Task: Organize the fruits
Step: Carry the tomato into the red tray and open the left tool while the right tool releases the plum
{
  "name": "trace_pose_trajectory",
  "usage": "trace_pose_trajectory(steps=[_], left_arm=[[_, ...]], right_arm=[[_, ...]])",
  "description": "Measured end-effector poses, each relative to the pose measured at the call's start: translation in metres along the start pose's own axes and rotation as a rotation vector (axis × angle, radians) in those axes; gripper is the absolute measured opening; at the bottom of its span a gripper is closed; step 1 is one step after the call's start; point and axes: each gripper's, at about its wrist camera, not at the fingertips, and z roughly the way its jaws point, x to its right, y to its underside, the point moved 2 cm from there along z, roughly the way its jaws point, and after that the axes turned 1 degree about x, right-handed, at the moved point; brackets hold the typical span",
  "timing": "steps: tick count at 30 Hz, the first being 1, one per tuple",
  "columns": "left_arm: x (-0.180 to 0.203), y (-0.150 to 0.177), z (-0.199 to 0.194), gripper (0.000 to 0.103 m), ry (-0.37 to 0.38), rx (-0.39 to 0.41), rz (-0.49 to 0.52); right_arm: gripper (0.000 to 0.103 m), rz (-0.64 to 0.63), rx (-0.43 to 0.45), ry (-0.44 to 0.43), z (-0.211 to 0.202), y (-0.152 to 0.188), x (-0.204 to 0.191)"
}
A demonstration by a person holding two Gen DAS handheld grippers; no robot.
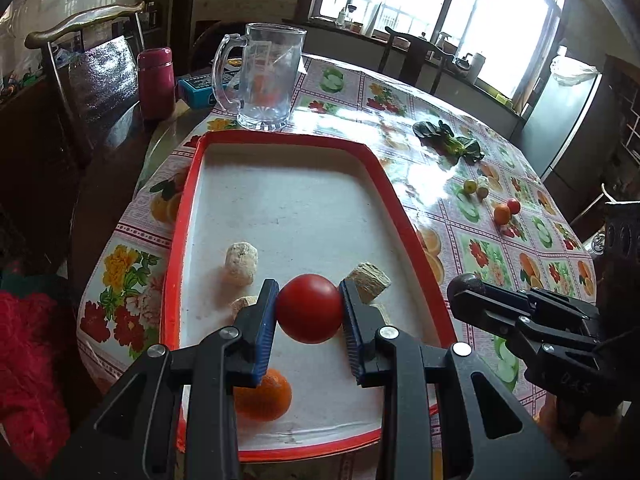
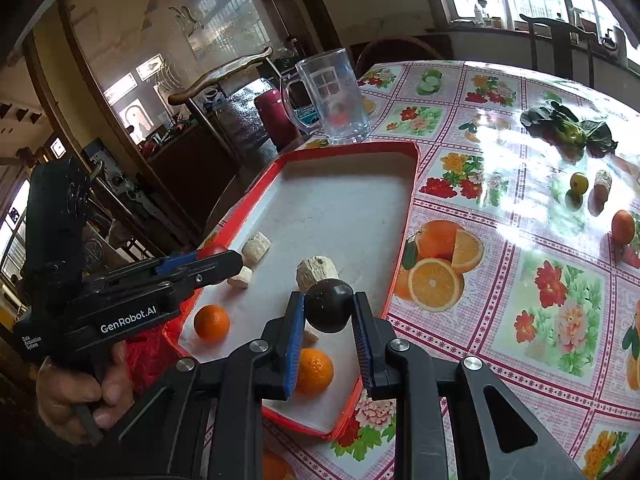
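My left gripper (image 1: 309,308) is shut on a red round fruit (image 1: 309,307) and holds it above the red-rimmed white tray (image 1: 280,200). My right gripper (image 2: 329,307) is shut on a dark purple round fruit (image 2: 329,305) above the tray's near right part (image 2: 408,208). Two oranges (image 2: 212,322) (image 2: 316,370) lie in the tray, one seen in the left wrist view (image 1: 266,398). On the tablecloth to the right lie an orange (image 2: 623,227), a small green fruit (image 2: 579,184) and a red fruit (image 1: 513,205).
Several beige chunks (image 1: 241,262) lie in the tray. A glass mug (image 1: 262,76) stands behind the tray, with a red flask (image 1: 156,82) beside it. Leafy greens (image 2: 570,130) lie at the back right. Chairs stand around the table.
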Motion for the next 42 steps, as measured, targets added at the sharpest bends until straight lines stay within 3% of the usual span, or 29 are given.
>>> trace_pose_trajectory(steps=[18, 37, 41, 42], left_arm=[[-0.013, 0.003, 0.022, 0.028, -0.012, -0.048, 0.011], [0.012, 0.008, 0.031, 0.028, -0.04, -0.069, 0.11], [0.011, 0.009, 0.027, 0.03, -0.051, -0.08, 0.098], [0.01, 0.009, 0.025, 0.038, -0.057, -0.076, 0.093]], right_arm=[[0.026, -0.024, -0.094, 0.01, 0.043, 0.001, 0.0], [0.028, -0.017, -0.076, -0.016, 0.03, 0.009, 0.006], [0.039, -0.017, -0.057, -0.037, 0.02, 0.01, 0.006], [0.041, -0.018, -0.05, -0.04, 0.017, 0.01, 0.006]])
